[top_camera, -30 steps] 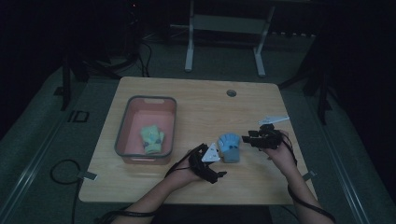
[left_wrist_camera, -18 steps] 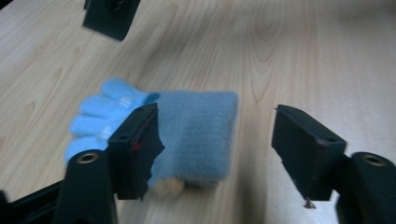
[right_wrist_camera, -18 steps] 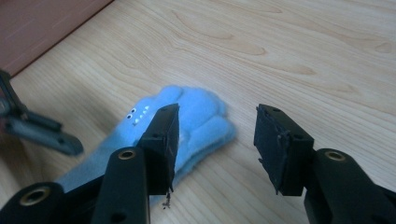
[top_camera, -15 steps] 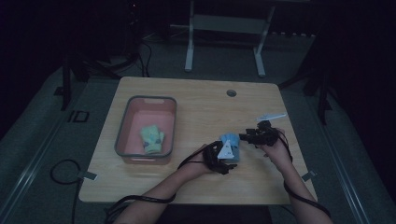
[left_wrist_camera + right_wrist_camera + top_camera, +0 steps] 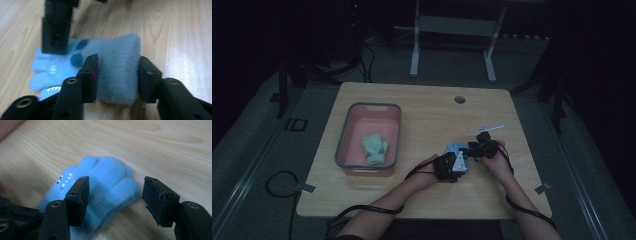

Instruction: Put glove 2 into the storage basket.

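One green cloth [image 5: 375, 148] lay in the pink bin [image 5: 346, 137]; my left tongs [image 5: 117, 75] pinched the blue glove [image 5: 112, 67], right tongs [image 5: 116, 195] gaped wide.

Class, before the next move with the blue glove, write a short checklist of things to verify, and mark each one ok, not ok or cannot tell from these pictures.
1. Left gripper has the blue glove by its cuff: ok, a jaw presses on each side.
2. Right gripper is open: ok, jaws wide apart.
3. Right gripper is lined up with the glove's finger end: ok, the fingers lie between its jaws.
4. Glove rests on the table: ok, lying flat on the wood.
5. Pink bin has room: ok, only a green glove inside.
6. The grip is firm enough to lift: cannot tell.
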Tool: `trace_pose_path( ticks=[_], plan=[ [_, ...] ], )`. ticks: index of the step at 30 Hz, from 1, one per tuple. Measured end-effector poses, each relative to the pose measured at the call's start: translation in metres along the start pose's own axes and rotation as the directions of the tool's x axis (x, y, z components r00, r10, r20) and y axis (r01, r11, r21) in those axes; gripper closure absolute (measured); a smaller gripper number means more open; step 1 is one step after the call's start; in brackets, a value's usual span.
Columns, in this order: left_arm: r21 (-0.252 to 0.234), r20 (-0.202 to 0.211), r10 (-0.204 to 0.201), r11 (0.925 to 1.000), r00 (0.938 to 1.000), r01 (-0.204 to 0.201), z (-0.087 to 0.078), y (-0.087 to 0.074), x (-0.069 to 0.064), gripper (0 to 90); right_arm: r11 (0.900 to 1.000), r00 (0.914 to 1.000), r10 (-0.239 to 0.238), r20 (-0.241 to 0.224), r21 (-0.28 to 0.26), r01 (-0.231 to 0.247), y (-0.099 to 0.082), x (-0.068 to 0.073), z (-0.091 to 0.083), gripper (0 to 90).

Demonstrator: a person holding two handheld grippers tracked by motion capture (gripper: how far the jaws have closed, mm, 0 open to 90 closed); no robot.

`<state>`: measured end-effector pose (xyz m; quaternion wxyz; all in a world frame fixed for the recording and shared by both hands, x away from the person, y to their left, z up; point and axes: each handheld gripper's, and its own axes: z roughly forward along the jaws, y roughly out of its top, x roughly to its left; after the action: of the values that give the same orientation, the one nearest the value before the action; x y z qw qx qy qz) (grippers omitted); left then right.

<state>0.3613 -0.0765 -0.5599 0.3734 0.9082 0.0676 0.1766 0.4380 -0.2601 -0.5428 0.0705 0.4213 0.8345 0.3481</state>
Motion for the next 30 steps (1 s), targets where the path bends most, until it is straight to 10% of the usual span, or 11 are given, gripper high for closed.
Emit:
trace_pose_path(
  ticks=[8, 18, 30],
  plan=[
    [-0.007, 0.003, -0.017, 0.9998, 0.9999, 0.017, 0.000, -0.002, 0.003, 71.0, 0.9997, 0.9988, -0.023, 0.043, 0.005, 0.023, -0.004, 0.004, 0.006, 35.9],
    [0.003, 0.025, -0.014, 0.9999, 0.9996, 0.014, -0.001, -0.002, 0.008, 74.9, 0.9988, 0.9977, -0.040, -0.056, 0.027, 0.041, -0.001, 0.014, 0.010, 71.7],
    [0.025, 0.019, -0.039, 0.9989, 0.9991, 0.039, -0.020, 0.005, 0.017, 76.1, 0.9998, 0.9960, -0.019, -0.087, -0.005, 0.019, 0.015, 0.017, 0.000, 78.1]
  ],
)
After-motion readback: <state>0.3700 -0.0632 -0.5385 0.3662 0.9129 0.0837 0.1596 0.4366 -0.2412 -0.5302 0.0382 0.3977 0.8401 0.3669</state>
